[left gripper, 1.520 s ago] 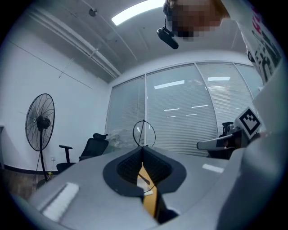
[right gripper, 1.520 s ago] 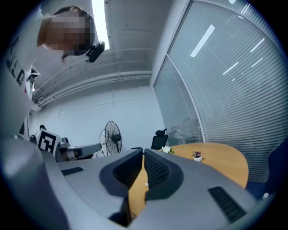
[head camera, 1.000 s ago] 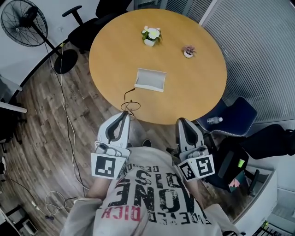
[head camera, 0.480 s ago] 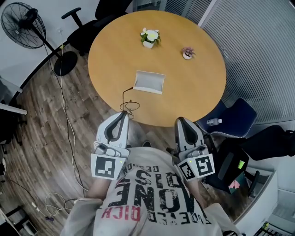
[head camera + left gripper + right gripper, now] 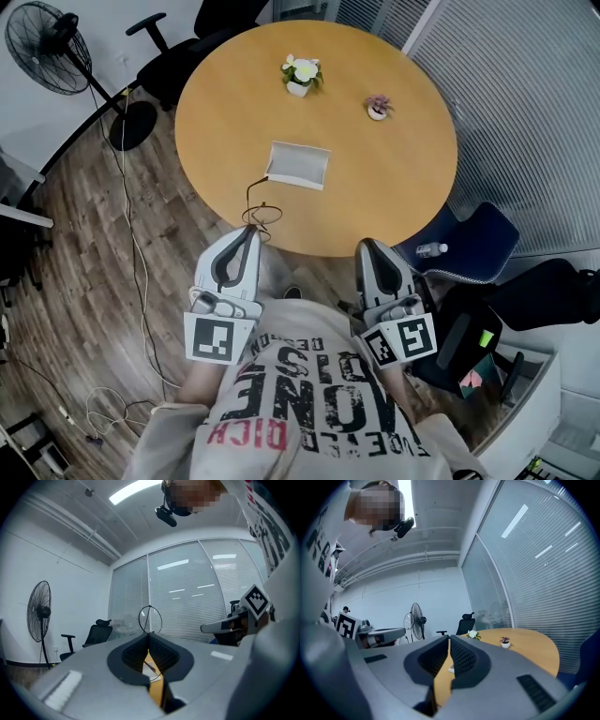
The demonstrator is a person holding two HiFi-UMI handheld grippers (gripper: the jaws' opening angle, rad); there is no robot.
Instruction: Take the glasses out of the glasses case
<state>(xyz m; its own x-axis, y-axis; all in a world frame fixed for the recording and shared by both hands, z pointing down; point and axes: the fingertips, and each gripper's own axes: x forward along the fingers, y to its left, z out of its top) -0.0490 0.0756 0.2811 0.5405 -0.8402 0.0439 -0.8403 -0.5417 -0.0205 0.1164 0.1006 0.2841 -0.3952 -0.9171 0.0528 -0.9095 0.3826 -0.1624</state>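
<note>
Round wooden desk (image 5: 394, 202), plank floor, fan and office chairs around. I note the glasses case (image 5: 298, 165) lying open near the desk's centre, long axis across the head view. Left tongs (image 5: 254, 232) are clamped on the wire-framed glasses (image 5: 149, 619) at the near desk edge, one rim upright above the tips. Right tongs (image 5: 367, 246) are closed, empty.

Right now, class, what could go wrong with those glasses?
The left gripper pinches the thin wire glasses by one small part, so they could slip or bend. They hang near the edge of the table, away from the case, so a drop might reach the floor.
</note>
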